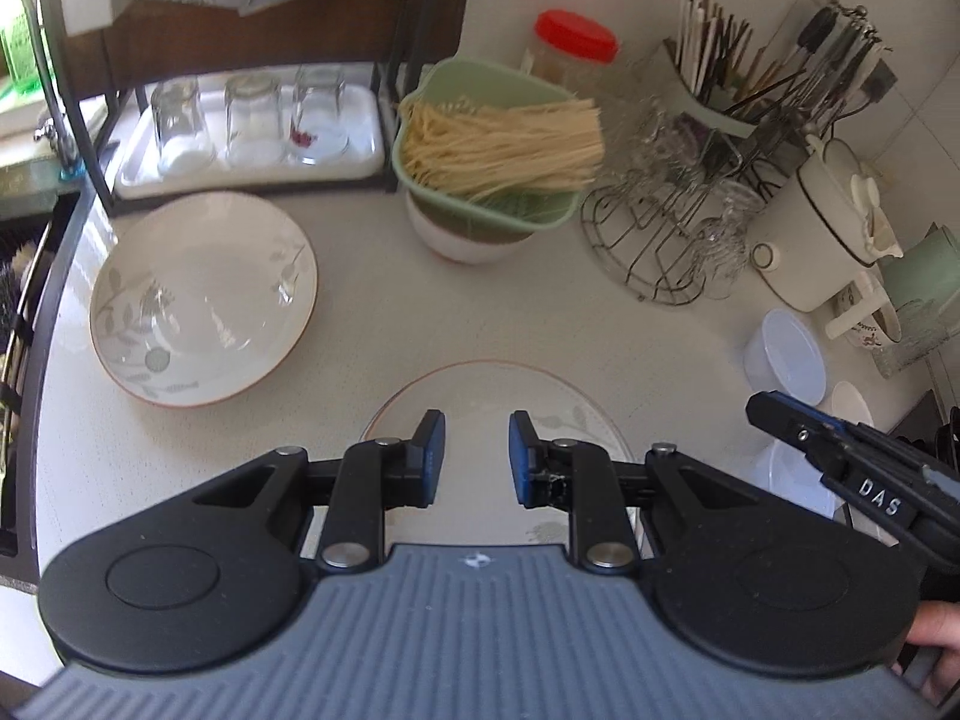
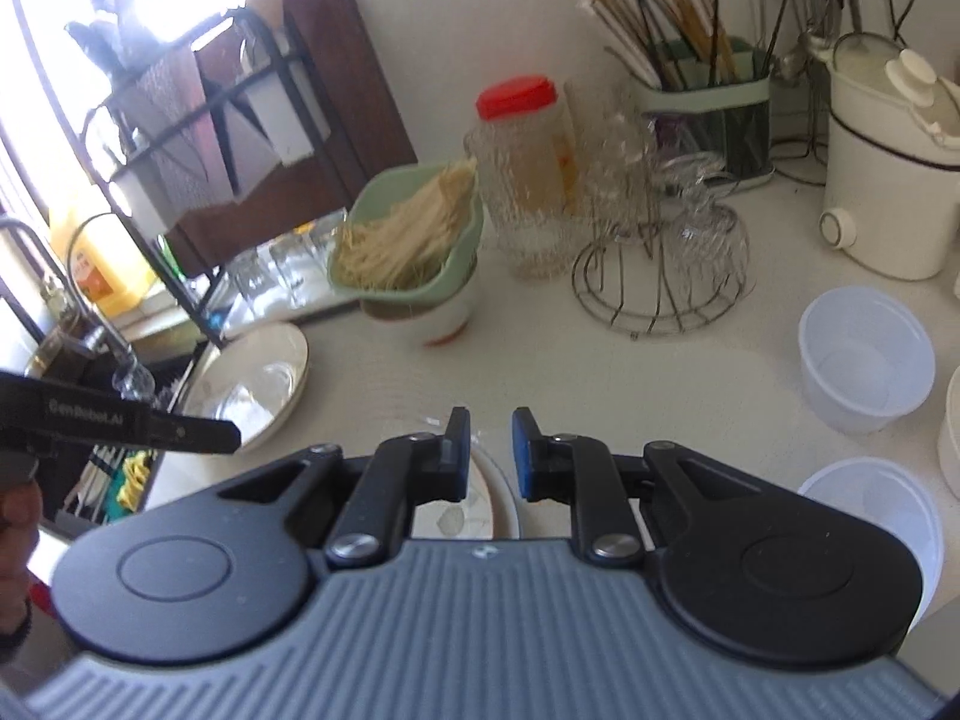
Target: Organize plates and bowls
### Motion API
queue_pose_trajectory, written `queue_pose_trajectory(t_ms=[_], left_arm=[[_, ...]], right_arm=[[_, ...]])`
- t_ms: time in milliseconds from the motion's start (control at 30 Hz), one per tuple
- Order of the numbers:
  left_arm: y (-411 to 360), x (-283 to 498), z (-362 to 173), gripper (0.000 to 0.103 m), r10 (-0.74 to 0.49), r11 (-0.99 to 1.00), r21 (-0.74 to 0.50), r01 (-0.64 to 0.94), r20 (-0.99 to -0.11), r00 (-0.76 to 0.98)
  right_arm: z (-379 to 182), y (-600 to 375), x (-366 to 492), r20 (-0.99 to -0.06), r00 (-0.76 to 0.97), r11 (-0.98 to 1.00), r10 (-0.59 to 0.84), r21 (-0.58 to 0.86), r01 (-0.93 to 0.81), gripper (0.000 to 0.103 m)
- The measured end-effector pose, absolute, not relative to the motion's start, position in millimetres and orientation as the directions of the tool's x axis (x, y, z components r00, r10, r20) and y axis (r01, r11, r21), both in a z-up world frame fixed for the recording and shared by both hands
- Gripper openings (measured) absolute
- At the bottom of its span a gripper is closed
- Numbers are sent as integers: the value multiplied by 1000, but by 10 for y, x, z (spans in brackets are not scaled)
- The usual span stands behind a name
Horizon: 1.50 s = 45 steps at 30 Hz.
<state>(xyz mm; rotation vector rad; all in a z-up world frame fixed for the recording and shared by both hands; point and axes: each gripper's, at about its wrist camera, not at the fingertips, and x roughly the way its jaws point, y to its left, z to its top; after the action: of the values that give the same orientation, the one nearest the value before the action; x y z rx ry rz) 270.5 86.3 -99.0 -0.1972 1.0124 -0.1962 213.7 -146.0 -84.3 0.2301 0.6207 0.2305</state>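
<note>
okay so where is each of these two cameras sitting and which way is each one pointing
Left wrist: rides the left gripper, looking forward and down at a floral plate; right gripper at the right edge.
Right wrist: rides the right gripper, facing the same counter; left gripper at the left edge.
Shared: green noodle basket, wire rack.

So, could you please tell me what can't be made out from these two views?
- Near plate: left wrist view, its near half is hidden behind the left gripper; right wrist view shows only a sliver.
- Leaf-patterned plate: right wrist view, partly covered by the other gripper's finger.
- Lower plastic tub: right wrist view, partly hidden behind the right gripper.
</note>
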Motion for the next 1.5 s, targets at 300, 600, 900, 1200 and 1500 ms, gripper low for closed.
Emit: queue_pose_trajectory(t_ms=[300,600,900,1200,1500], left_arm=[[696,2438,-665,25,-266,955,-291,54,-764,588],[517,2085,-422,25,-249,958,-284,45,-741,623],[444,1820,-348,25,-188,973,-231,18,-744,641],[426,1398,-289,25,-173,972,-234,-1,-721,671],[257,1076,-368,25,-187,972,-236,15,-729,658]], right_arm=[[-494,-1651,1970,-467,835,947,291,262,-184,19],[-261,-1771,1645,-414,852,937,320,270,-220,19],[-176,-1871,1408,-400,844,925,357,278,-260,19],[-195,-1889,1121,-402,843,925,359,270,-265,19],[-352,-1896,867,-423,834,930,353,259,-262,19]])
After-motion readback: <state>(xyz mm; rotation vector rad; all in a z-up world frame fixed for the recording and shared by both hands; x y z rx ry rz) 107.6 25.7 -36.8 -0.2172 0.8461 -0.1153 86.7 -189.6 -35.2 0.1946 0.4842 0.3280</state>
